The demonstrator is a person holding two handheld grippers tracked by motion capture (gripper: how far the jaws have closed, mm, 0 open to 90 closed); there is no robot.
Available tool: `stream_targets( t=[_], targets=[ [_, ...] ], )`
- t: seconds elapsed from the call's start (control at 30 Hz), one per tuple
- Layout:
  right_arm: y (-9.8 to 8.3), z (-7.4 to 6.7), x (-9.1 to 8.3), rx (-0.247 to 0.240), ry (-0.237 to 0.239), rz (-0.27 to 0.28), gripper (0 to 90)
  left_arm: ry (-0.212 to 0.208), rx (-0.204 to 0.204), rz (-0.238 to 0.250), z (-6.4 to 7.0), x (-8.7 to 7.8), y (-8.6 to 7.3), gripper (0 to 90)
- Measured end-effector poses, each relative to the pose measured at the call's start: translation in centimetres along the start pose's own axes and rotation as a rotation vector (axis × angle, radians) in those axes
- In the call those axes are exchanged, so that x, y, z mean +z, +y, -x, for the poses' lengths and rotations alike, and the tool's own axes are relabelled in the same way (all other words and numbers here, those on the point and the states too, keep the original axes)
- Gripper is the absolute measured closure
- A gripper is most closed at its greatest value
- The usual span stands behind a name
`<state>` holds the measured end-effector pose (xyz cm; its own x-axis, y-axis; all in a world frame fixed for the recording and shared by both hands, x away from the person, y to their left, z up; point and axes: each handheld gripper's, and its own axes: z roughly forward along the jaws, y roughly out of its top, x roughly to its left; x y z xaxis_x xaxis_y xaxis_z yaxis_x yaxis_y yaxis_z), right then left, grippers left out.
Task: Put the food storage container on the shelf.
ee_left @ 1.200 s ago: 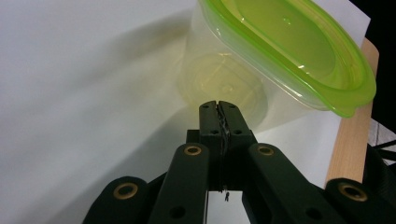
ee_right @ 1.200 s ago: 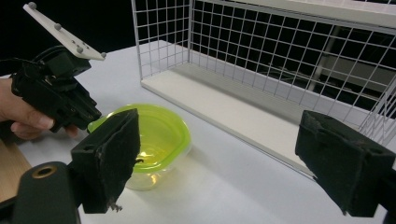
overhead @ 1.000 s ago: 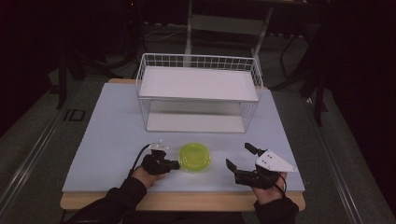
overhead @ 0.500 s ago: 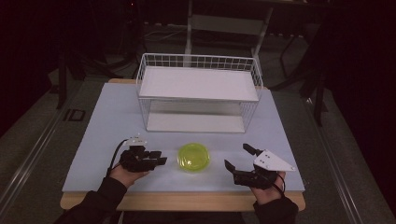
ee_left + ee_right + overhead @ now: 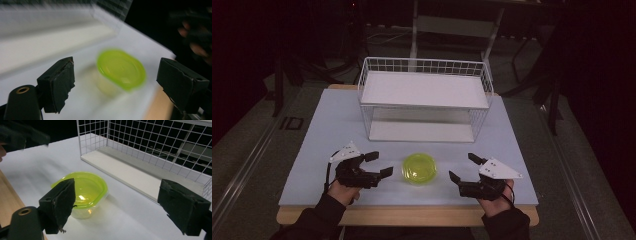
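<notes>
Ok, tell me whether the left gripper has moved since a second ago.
Yes. The left gripper has drawn back leftward from the green bowl, which stays put before the wire rack. Its jaws have just been opening; nothing sits between them.

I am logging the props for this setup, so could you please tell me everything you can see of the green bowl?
The green bowl is a small round container of translucent yellow-green plastic, with a rolled rim, a paler body below it and glare on its bottom. It looks empty. It stands upright on the white table top, near the front edge, in front of the white wire rack. It sits between the left gripper and the right gripper; both stand open and apart from it.
</notes>
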<state>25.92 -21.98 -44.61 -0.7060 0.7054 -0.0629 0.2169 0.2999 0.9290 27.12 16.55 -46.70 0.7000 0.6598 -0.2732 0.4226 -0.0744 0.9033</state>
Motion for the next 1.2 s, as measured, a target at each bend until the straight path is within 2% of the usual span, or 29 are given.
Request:
stream_targets(
  t=[0.07, 0.13, 0.2, 0.27, 0.3, 0.37, 0.43, 0.47, 0.5, 0.53, 0.6, 0.67, 0.83, 0.87, 0.93, 1.07, 1.13, 1.2],
  targets=[
    [0.1, 0.0, 0.2, 0.003, 0.001, -0.004, 14.6, -0.01, 0.044, 0.033, 0.3, -0.1, 0.1, 15.1],
    [0.2, 0.1, 0.3, 0.002, 0.005, -0.006, 14.6, -0.025, 0.086, 0.034, 0.6, 0.0, 0.3, 15.2],
    [0.3, 0.1, 0.6, 0.004, 0.006, -0.008, 14.6, -0.038, 0.099, 0.046, 0.8, 0.2, 0.2, 15.2],
    [0.4, 0.1, 0.8, 0.007, 0.016, -0.01, 14.5, -0.041, 0.091, 0.056, 0.9, 0.3, 0.0, 15.2],
    [0.5, 0.1, 0.9, 0.004, 0.014, -0.015, 14.5, -0.049, 0.069, 0.059, 0.9, 0.3, 0.0, 15.2],
    [0.8, 0.1, 1.3, 0.003, 0.018, -0.02, 14.5, -0.063, 0.023, 0.038, 0.8, 0.3, 0.2, 15.2],
    [0.9, 0.1, 1.5, 0.004, 0.022, -0.024, 14.5, -0.041, -0.008, -0.003, 0.9, 0.2, 0.6, 15.2],
    [1.0, 0.1, 1.6, 0.005, 0.022, -0.022, 14.5, -0.024, -0.009, -0.012, 0.9, 0.1, 0.8, 15.2],
    [1.2, 0.1, 2.0, 0.005, 0.029, -0.03, 14.6, -0.066, 0.008, -0.021, 0.9, 0.0, 1.1, 15.0],
    [1.2, 0.1, 2.0, 0.005, 0.029, -0.03, 14.6, -0.066, 0.008, -0.021, 0.9, 0.0, 1.1, 12.1],
    [1.5, 0.0, 2.5, -0.004, 0.033, -0.046, 16.1, -0.1, 0.002, -0.052, 0.9, 0.4, 1.4, 10.8],
    [1.6, -0.1, 2.7, -0.011, 0.032, -0.046, 16.5, -0.088, 0.013, -0.066, 1.1, 0.9, 1.5, 10.7],
    [1.9, -0.1, 3.6, -0.007, 0.052, -0.065, 20.6, -0.077, -0.001, -0.099, 1.2, 2.3, 1.3, 10.7],
    [2.0, -0.2, 4.3, -0.014, 0.061, -0.086, 21.8, -0.07, -0.011, -0.124, 1.2, 3.4, 1.1, 10.7],
    [1.9, -0.3, 4.9, -0.022, 0.061, -0.099, 22.6, -0.063, -0.021, -0.144, 1.1, 4.0, 0.9, 10.8],
    [1.6, -0.3, 6.1, -0.006, 0.091, -0.129, 24.5, -0.054, -0.046, -0.154, 0.9, 4.5, 0.5, 14.4],
    [1.4, -0.3, 6.7, 0.004, 0.108, -0.144, 26.0, -0.03, -0.078, -0.186, 0.7, 5.0, -0.1, 16.0],
    [1.1, -0.1, 7.2, 0.028, 0.138, -0.158, 27.1, -0.032, -0.084, -0.195, 0.6, 5.1, -0.4, 20.4]
  ],
)
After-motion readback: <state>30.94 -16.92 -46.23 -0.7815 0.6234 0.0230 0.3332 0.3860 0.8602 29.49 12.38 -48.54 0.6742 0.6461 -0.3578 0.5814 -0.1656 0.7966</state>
